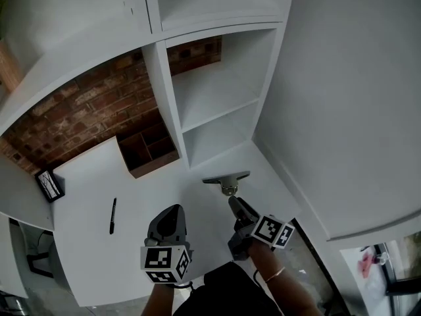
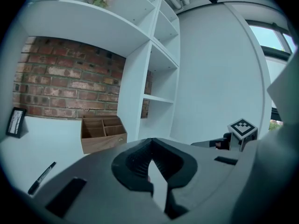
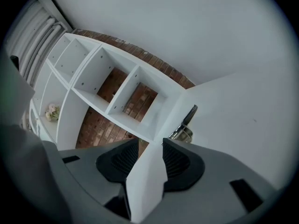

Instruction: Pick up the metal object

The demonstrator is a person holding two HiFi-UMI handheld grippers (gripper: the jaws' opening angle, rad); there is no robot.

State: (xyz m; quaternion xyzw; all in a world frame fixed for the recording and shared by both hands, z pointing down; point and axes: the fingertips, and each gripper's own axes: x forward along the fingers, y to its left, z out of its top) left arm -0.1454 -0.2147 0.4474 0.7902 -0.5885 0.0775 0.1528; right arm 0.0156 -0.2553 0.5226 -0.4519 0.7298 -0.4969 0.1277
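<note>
- The metal object (image 1: pixel 227 180) lies on the white tabletop (image 1: pixel 85 209), close in front of the lowest opening of the white shelf unit (image 1: pixel 210 91) and near the plain white wall on the right.
- In the head view it shows a flat bar across the top with a shiny round part below it. In the right gripper view a dark strip stands above that shiny round part.
- The right tongs (image 1: pixel 235 203) point at the object, with their tips just short of its round part. Whether they touch it cannot be told.
- In the right gripper view the right tongs' jaws stand a narrow way apart, and only bare tabletop shows in the gap. The object sits just past the tip of one jaw, not between the two.
- The left tongs (image 1: pixel 173 210) hover over the tabletop to the left of the right tongs, apart from the object.
- In the left gripper view the left tongs' jaw tips meet and grip nothing.
- Each gripper carries its marker cube at the near end, the left cube (image 1: pixel 164 262) and the right cube (image 1: pixel 273 231).
- A black pen (image 1: pixel 113 216) lies on the tabletop well to the left of the left tongs.
- A wooden organiser (image 1: pixel 150 151) with open compartments stands against the brick wall (image 1: pixel 79 110), beside the shelf unit's upright.
- A small dark frame (image 1: pixel 50 184) stands at the tabletop's far left edge.
</note>
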